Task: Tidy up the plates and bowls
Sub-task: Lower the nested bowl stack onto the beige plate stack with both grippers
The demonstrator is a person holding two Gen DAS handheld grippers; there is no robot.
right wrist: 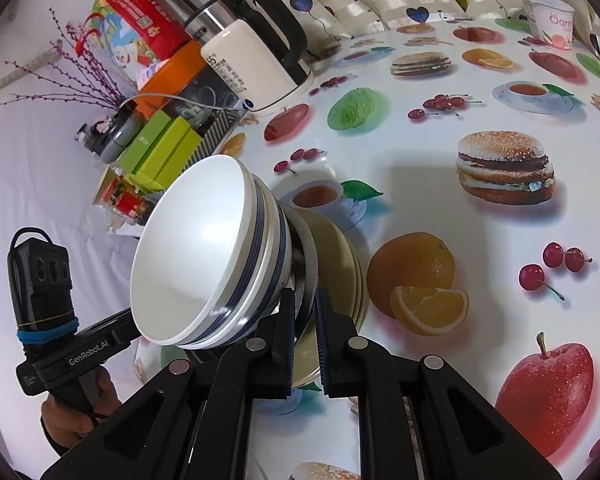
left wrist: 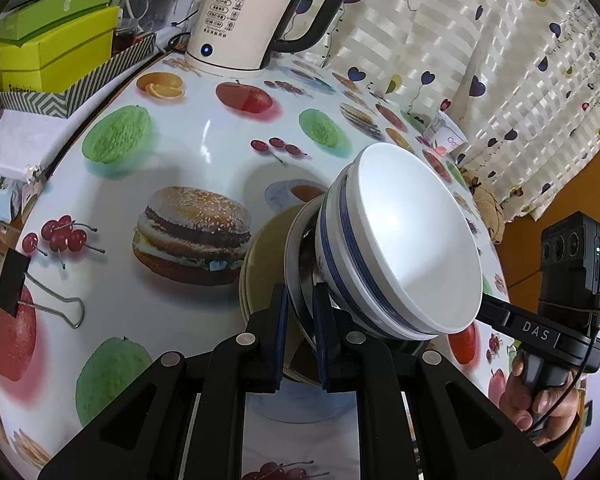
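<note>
A stack of dishes hangs low over the fruit-print table (left wrist: 204,152). It has olive plates (left wrist: 260,248) at the bottom, a steel dish (left wrist: 300,252) above them, and nested white bowls with blue bands (left wrist: 412,240) on top. My left gripper (left wrist: 300,304) is shut on the stack's near rim. From the opposite side, my right gripper (right wrist: 304,308) is shut on the rim of the same stack, beside the bowls (right wrist: 196,252) and the olive plates (right wrist: 342,252). Each view shows the other gripper's handle (left wrist: 540,336) (right wrist: 80,352) in a person's hand.
A white electric kettle (left wrist: 240,20) stands at the table's far edge. Green boxes (left wrist: 56,48) are piled beside the table. A black binder clip (left wrist: 24,288) grips the tablecloth edge. A yogurt cup (right wrist: 548,16) sits near the heart-print curtain (left wrist: 520,60).
</note>
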